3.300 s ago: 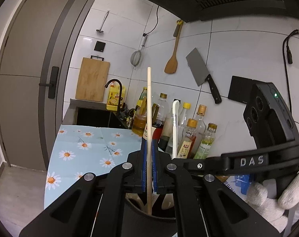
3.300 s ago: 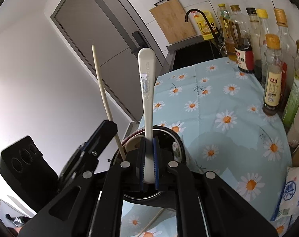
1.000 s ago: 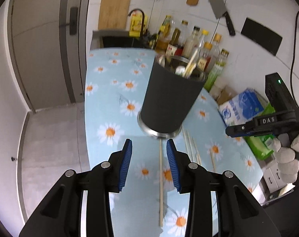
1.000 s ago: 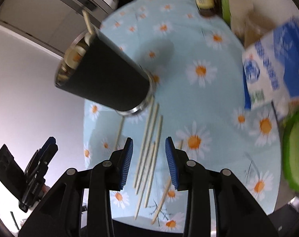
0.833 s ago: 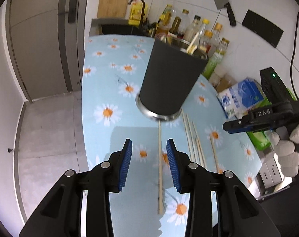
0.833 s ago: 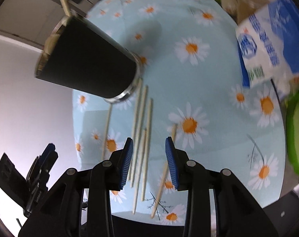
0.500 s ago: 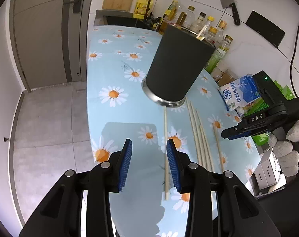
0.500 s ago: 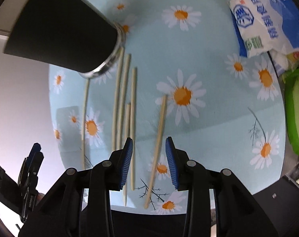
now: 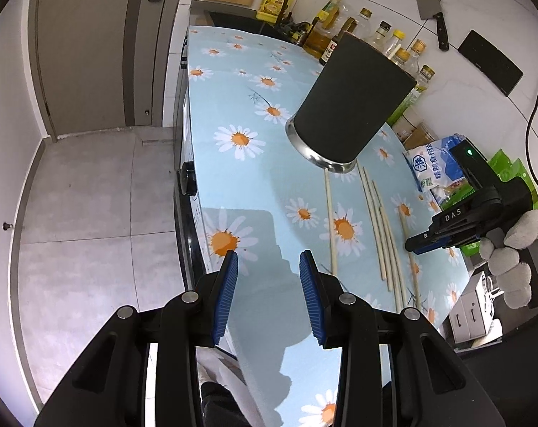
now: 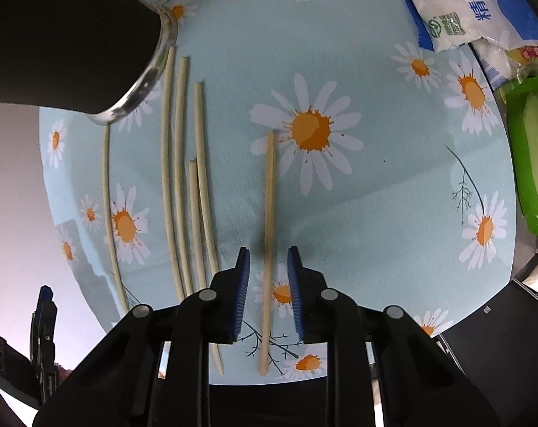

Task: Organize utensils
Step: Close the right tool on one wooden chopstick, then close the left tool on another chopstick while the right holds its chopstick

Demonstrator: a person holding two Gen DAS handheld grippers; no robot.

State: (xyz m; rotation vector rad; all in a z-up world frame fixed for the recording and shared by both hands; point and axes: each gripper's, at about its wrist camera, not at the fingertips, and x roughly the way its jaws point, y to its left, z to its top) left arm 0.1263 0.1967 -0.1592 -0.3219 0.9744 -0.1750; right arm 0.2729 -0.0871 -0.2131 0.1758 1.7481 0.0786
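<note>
Lining up: the right hand-held gripper sits over the lone chopstick, which is not yet gripped.

Right view — key relation: the chopstick's long axis runs straight away from the camera, passing between the two blue pads. Jaws released, a gap on each side of the stick; whether the pads are down at counter level I cannot tell.

Right view — other sticks: a cluster of pale chopsticks lies just to the left, roughly parallel, their far ends near the base of the dark holder.

Left view — gripper: the left hand-held gripper hangs released and empty above the counter's near edge, well apart from any stick.

Left view — only here: the holder standing upright, bottles behind it, and the right gripper seen from the side over the sticks.

Nearer hand: the right — by my reading it only needs to close.
</note>
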